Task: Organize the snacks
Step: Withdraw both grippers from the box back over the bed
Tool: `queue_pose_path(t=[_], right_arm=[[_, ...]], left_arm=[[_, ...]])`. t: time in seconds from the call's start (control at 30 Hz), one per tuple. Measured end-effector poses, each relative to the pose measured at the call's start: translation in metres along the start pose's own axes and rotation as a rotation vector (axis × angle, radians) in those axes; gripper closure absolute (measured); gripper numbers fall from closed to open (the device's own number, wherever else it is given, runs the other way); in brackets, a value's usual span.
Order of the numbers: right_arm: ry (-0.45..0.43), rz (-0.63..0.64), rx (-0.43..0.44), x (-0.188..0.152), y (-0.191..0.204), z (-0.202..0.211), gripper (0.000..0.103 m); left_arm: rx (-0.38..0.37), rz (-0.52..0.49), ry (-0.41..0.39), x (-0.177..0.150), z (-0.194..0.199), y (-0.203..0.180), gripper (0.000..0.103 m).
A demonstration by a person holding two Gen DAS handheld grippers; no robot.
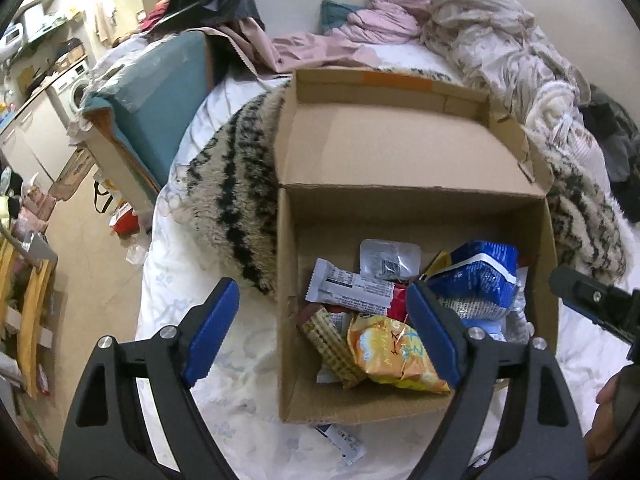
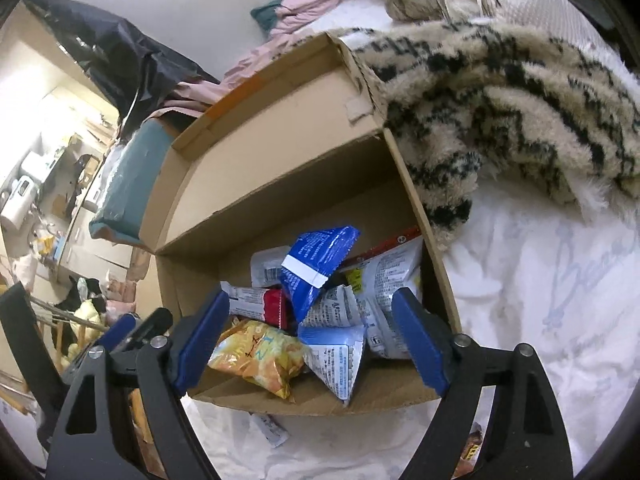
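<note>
An open cardboard box (image 1: 400,152) stands on the white bed and holds several snack packs: a blue bag (image 1: 480,276), a yellow bag (image 1: 396,356), a white-and-red bar (image 1: 352,288). My left gripper (image 1: 320,332) is open and empty above the box's front left corner. My right gripper (image 2: 312,340) is open and empty above the box's (image 2: 280,128) front edge, over the yellow bag (image 2: 256,356) and blue bag (image 2: 320,264). A small packet (image 2: 272,428) lies on the sheet in front of the box, also in the left wrist view (image 1: 344,440).
A furry beige-and-black blanket (image 1: 240,184) lies against the box's left and back sides. Rumpled pink and cream bedding (image 1: 460,24) is piled behind. A teal package (image 1: 160,108) leans at the bed's left edge. A brown wrapper (image 2: 472,448) lies at the lower right.
</note>
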State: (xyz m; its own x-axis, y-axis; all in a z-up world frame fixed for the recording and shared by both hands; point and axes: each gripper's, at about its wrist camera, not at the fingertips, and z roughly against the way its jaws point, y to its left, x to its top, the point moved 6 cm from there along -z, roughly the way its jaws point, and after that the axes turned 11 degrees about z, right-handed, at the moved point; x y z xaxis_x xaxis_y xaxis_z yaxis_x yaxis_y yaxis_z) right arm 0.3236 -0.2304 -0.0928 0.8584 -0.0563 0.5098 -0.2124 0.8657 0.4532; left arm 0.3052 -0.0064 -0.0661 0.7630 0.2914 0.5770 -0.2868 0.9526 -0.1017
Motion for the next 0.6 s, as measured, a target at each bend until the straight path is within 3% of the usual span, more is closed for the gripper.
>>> queue_pose_path(t=[0.13,0.4,0.6], right_arm=[[-0.046,0.024,-0.003,-0.004,0.007,0.016,0.003],[-0.045,0.082,-0.008,-0.024,0.030,0.029,0.003],[-0.006,0.103,0.014,-0.041,0.038,0.037,0.003]], left_arm=[[-0.036,0.022,-0.069,-0.004,0.025,0.012,0.019],[-0.062,0.067,-0.042,-0.025,0.048,0.037,0.009],[-0.068,0.061,-0.044,-0.043,0.064,0.054,0.007]])
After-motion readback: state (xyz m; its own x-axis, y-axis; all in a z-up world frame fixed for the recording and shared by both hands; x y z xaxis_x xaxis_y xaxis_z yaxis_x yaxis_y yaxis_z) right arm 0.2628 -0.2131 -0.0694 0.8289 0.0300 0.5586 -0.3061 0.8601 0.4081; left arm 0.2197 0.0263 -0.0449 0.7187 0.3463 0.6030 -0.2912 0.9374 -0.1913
